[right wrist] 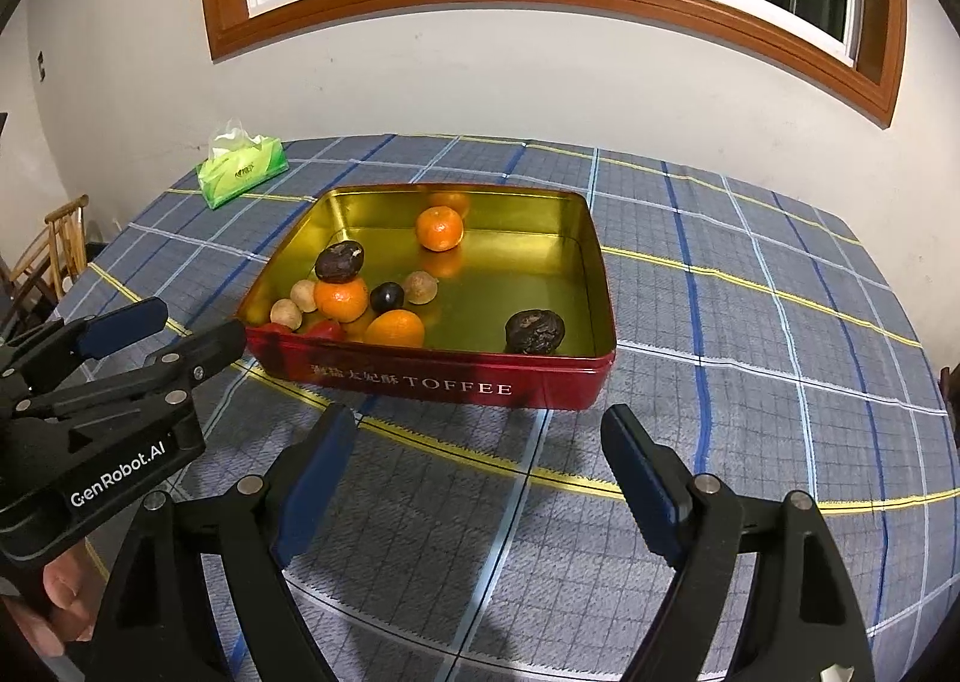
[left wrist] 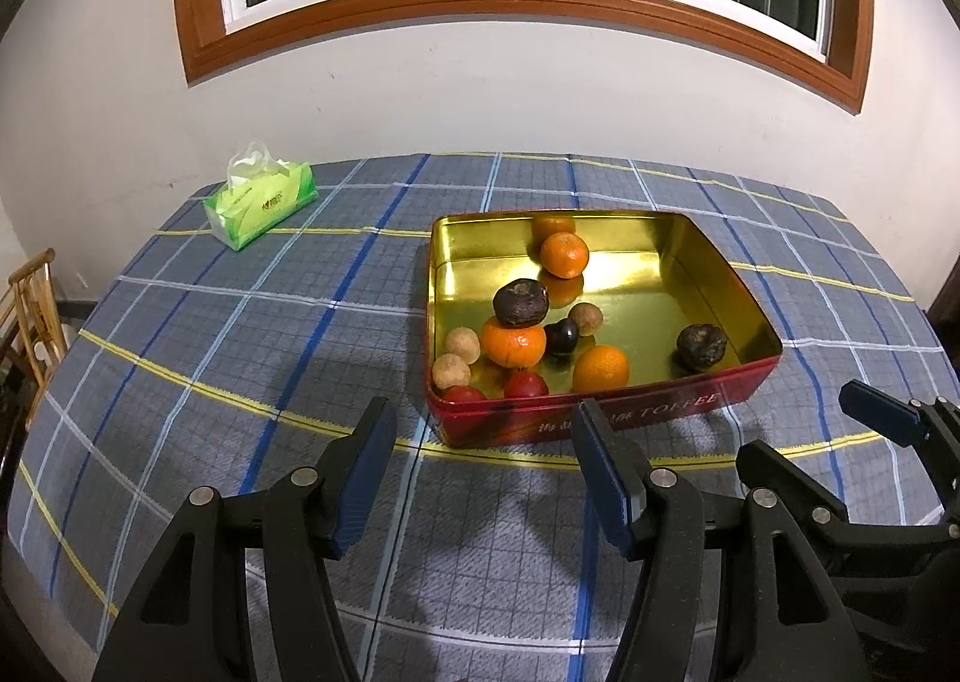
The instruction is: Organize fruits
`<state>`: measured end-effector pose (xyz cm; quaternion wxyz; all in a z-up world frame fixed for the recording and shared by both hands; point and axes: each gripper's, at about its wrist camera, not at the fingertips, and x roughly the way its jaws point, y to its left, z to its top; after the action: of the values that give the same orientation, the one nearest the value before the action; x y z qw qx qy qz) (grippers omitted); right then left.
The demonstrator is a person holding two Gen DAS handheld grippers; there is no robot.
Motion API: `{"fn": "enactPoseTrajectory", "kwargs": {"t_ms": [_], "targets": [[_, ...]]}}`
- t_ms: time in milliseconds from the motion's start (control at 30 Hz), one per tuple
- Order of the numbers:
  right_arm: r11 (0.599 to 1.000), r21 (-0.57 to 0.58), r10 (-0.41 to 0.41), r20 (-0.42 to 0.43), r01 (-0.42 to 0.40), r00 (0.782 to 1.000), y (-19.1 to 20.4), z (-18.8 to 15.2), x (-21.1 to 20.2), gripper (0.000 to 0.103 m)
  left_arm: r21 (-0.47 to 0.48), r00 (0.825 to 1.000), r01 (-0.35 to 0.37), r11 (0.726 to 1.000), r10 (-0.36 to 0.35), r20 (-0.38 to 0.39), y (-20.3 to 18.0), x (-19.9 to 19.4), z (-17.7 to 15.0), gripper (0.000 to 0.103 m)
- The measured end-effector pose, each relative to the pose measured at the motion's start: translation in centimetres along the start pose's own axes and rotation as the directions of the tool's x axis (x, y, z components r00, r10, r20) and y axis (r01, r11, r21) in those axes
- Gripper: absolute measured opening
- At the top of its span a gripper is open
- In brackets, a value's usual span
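Left gripper [left wrist: 483, 424] and right gripper [right wrist: 480, 436] both stand released, grasping nothing, above the desk [left wrist: 240, 334]. The fruits [left wrist: 513, 343] lie inside the red tin [left wrist: 600, 418], clustered at its 8 o'clock corner. Tissue pack [left wrist: 261, 202] at 10 o'clock.

Both wrist views look steeply down, sharing the tin [left wrist: 600, 418].

Both the left gripper [left wrist: 483, 424] and right gripper [right wrist: 480, 430] are black, blue-padded, silver-riveted; white "GenRobot.AI" lettering marks the left's body.
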<state>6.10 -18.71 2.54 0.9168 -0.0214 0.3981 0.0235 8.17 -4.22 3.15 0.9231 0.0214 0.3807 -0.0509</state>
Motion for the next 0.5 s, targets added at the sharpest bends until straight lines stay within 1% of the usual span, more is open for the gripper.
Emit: {"fn": "enactPoseTrajectory", "kwargs": {"t_ms": [500], "targets": [[1.000, -0.003, -0.001, 0.007, 0.001, 1.000, 0.33, -0.28, -0.51, 0.083, -0.004, 1.000, -0.008, 1.000, 0.008, 0.004, 0.11, -0.68, -0.19, 0.061]]}}
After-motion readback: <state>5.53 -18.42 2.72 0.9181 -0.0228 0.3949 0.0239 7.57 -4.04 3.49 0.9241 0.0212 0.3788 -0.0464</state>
